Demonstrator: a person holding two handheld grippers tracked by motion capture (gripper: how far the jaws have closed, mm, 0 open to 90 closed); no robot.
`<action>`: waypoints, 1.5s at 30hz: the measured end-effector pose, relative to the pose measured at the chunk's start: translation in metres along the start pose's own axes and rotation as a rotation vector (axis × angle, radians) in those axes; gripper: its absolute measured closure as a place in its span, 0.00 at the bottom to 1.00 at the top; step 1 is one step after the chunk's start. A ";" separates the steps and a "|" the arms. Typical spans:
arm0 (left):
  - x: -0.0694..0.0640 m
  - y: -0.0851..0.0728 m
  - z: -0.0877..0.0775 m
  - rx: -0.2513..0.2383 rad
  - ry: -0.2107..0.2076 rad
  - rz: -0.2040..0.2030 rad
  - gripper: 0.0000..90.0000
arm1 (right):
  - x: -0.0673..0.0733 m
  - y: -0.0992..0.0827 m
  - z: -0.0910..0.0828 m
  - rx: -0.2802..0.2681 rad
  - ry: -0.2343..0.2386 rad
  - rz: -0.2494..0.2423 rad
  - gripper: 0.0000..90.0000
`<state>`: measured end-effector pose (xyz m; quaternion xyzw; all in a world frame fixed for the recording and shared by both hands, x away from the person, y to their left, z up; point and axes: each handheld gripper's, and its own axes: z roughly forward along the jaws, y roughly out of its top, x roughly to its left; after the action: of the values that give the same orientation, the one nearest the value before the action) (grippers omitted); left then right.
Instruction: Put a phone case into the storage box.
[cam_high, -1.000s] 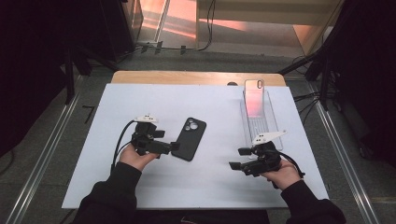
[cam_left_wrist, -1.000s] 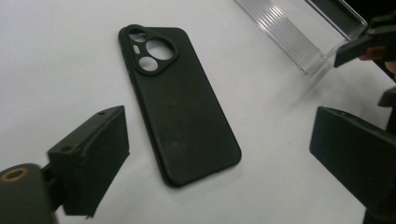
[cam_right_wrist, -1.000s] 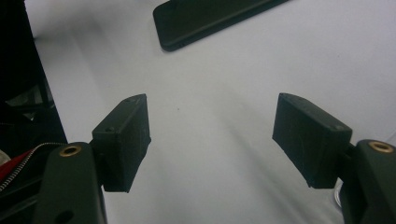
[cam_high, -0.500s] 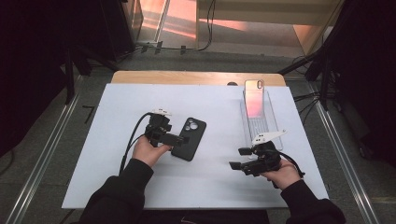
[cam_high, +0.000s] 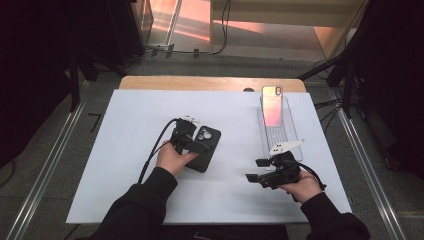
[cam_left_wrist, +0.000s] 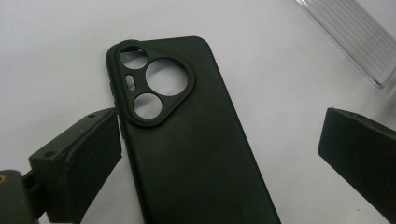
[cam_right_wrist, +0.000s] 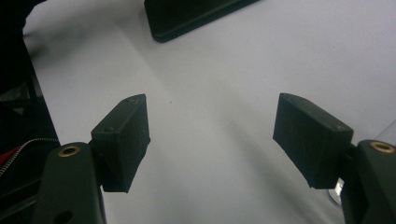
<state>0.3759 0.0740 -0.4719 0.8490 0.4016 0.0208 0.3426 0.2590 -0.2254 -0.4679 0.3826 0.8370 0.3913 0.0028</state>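
Slid toward 3 o'clock: left gripper (cam_left_wrist: 219, 140), jaws apart astride black phone case (cam_left_wrist: 196, 149); right gripper (cam_right_wrist: 212, 135) unmoved, jaws apart, empty.

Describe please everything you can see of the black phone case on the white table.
The black phone case looks like matte, soft rubber or silicone. It lies flat on the white table, back side up. A raised rounded-triangle camera frame holds three round cutouts and one small slot; through them the white surface shows, so it seems empty. The left gripper has open jaws on both sides of it; one finger is at, or very near, its long edge, the other stands clearly apart. Nothing lies on it.
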 end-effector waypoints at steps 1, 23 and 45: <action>-0.001 0.001 0.002 0.006 0.006 0.005 0.00 | 0.000 0.000 0.000 0.002 -0.001 0.001 0.28; -0.011 -0.006 0.031 0.108 0.163 0.054 0.00 | 0.000 0.000 0.000 0.002 -0.008 0.001 0.28; -0.021 -0.005 0.035 0.140 0.271 0.074 0.08 | 0.001 0.001 0.001 0.009 -0.016 -0.007 0.28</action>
<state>0.3699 0.0415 -0.4968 0.8745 0.4133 0.1197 0.2240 0.2592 -0.2239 -0.4682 0.3829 0.8400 0.3844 0.0089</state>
